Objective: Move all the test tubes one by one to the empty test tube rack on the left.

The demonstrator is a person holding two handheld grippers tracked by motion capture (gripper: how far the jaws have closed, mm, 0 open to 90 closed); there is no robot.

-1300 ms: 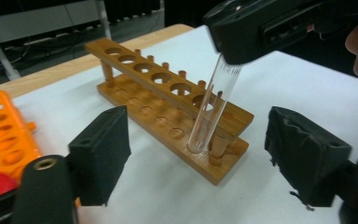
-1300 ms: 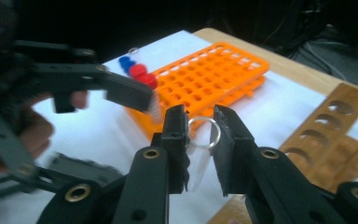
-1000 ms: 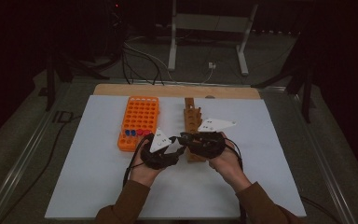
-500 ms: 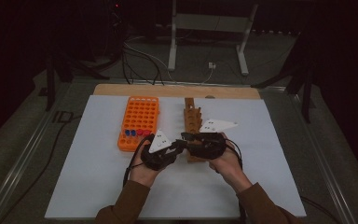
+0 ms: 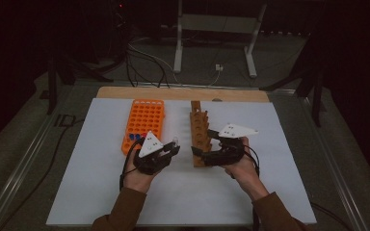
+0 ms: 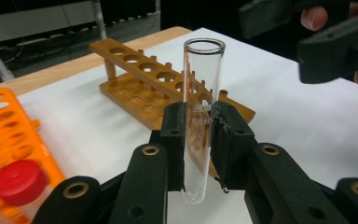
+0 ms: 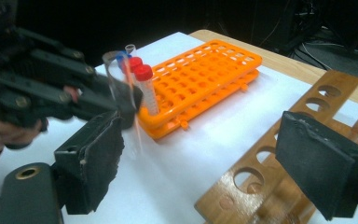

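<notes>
- Left gripper [image 6: 200,135] pinches a clear glass tube [image 6: 202,102] near its lower part; tube stands upright, open end up, w/ nothing visible inside.
- Tube sits in the air between the orange rack [image 5: 143,122] and the wooden rack [image 5: 200,130], just beside the wooden one, not in any hole.
- Right gripper [image 7: 214,158] has its jaws spread wide, just been opening, w/ nothing between them; it hovers over the near end of the wooden rack.
- Orange rack: red-capped tubes [image 7: 144,86] stand at its near corner, plus a blue-capped one.
- Step in hand, prob.: a hand-over just done, left now carries the tube alone.
- Next move likely: put the tube in a rack hole. Needs the tube kept vertical, bottom lined up over a hole, lowered slow, then jaws let go.
- Risk: glass is slick & grip is low, so it could tip.
</notes>
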